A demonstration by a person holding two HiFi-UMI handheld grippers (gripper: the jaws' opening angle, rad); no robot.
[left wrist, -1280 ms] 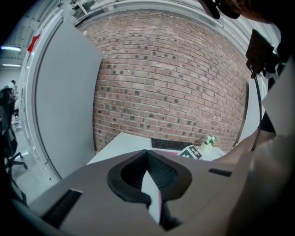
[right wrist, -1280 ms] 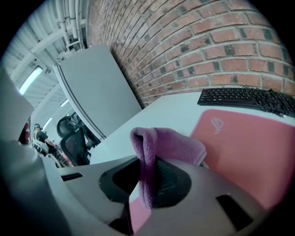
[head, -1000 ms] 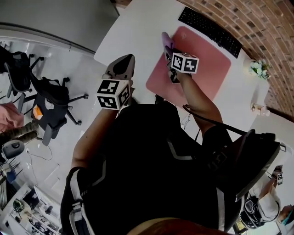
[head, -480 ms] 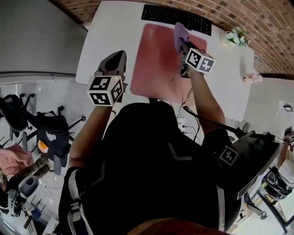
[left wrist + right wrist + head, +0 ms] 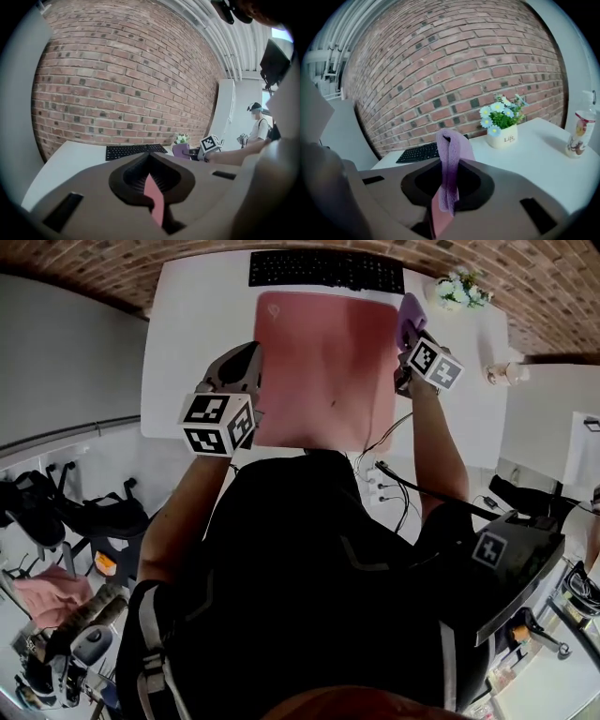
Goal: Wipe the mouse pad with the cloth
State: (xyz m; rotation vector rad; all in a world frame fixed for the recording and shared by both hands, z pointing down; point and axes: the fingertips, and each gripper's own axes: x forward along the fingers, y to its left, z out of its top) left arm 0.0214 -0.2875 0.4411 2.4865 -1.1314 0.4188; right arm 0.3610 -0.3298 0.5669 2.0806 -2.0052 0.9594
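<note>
A pink mouse pad [image 5: 323,367] lies on the white desk [image 5: 197,324] in front of a black keyboard [image 5: 323,270]. My right gripper [image 5: 406,337] is shut on a purple cloth [image 5: 411,311] at the pad's far right edge. In the right gripper view the cloth [image 5: 451,159] stands up folded between the shut jaws of the right gripper [image 5: 447,192], with the pink pad showing below. My left gripper [image 5: 249,354] hangs over the pad's left edge. In its own view the left gripper [image 5: 151,190] is shut and holds nothing, and the cloth [image 5: 180,150] shows far off.
A small pot of flowers [image 5: 455,289] stands at the desk's far right, and a small bottle [image 5: 502,373] stands near its right edge. Cables [image 5: 384,474] hang off the near edge. A brick wall [image 5: 126,84] runs behind the desk. Office chairs [image 5: 66,512] stand on the floor at left.
My right gripper has carried the cloth across the pad from its left side to its far right edge. The left gripper stays at the pad's left edge.
</note>
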